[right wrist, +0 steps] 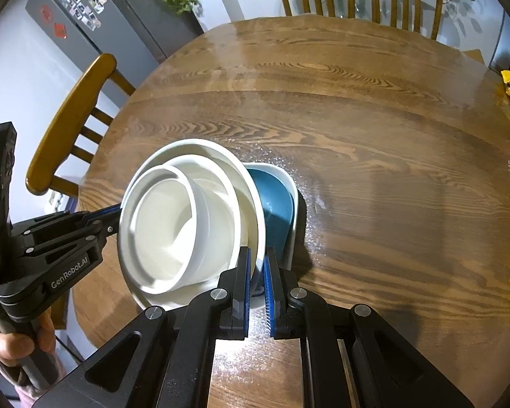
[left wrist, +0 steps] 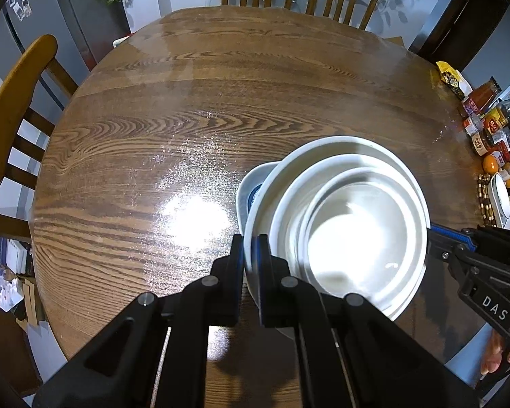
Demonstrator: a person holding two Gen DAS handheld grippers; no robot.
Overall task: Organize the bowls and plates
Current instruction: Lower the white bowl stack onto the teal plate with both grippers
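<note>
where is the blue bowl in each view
Left wrist view: only a sliver of the blue bowl shows at centre, left of the white stack, above the left gripper.
Right wrist view: its blue outside shows at centre, right of the stack, above the right gripper.
Shared landmark: the smallest white bowl nested on top.

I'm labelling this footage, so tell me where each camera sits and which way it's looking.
Left wrist: on the left gripper, looking steeply down at the wooden table; its fingers clamp the white bowl stack.
Right wrist: on the right gripper, angled down likewise, clamping the stack's opposite rim; a hand shows.
Shared: stack, table, chairs, and each other's gripper.
</note>
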